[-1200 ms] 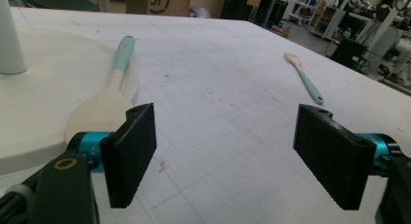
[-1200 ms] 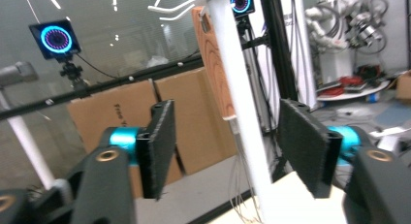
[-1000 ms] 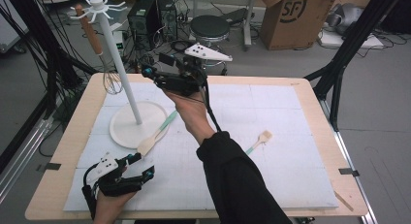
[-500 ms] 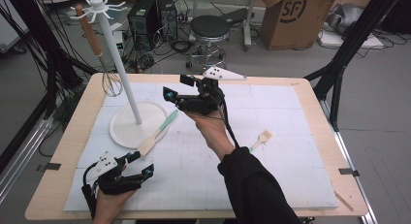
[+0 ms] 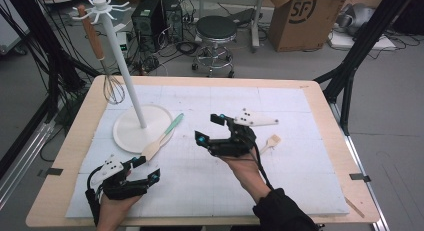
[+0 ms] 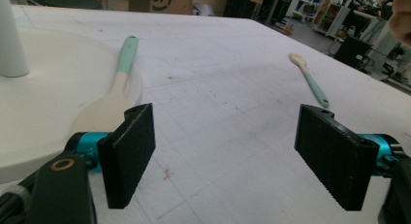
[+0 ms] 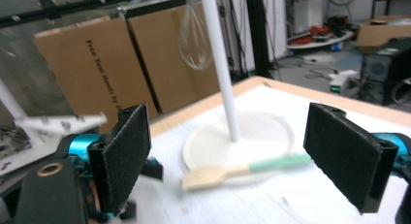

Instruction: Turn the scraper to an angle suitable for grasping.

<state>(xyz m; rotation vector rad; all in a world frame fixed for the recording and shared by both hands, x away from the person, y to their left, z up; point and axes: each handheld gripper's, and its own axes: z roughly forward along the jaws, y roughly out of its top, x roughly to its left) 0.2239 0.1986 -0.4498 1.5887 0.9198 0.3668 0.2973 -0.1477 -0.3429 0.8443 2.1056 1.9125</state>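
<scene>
Two hand-held grippers work over a white gridded mat [image 5: 210,181] on a pale wooden table [image 5: 55,191]. The right gripper [image 5: 210,130], black with teal fittings and a grey three-cornered plate, hangs mid-table, its flat ribbed jaws spread wide with nothing between them; they have just been opening. It faces left toward a wooden spatula [image 5: 161,138] with a mint-green handle, whose broad flat blade lies on the rim of the round white base [image 5: 131,133] of a slim white pole stand [image 5: 122,71]. A wire whisk [image 5: 113,88] with a wooden handle hangs from the stand's hooked top at far left. The left gripper [image 5: 145,168] rests at the near left, jaws also wide and empty, near the spatula's blade. A second, smaller wooden spoon [image 5: 270,142] lies just right of the right gripper.
</scene>
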